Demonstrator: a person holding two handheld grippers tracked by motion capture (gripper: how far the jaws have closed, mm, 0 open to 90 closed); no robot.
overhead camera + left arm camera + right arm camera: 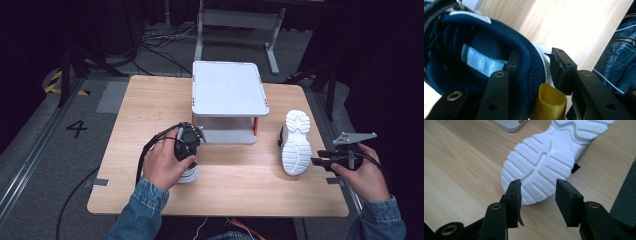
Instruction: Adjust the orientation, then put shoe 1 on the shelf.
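Note:
My left gripper (187,155) is shut on the heel of a navy mesh shoe (486,37), left of the table's middle. In the left gripper view (535,60) one jaw sits inside the padded collar and the other outside against the white heel, beside a yellow pull tab (549,102). The hand covers most of that shoe (189,175). A second shoe (296,142) lies at the right with its white ribbed sole (544,162) turned up. My right gripper (316,161) is open just short of its heel end, nothing between its jaws (539,190).
A white two-level shelf (227,87) with orange posts stands at the middle back of the wooden table (150,100), its lower level close to the left gripper. Cables lie on the floor behind. Denim sleeves come in from the front edge.

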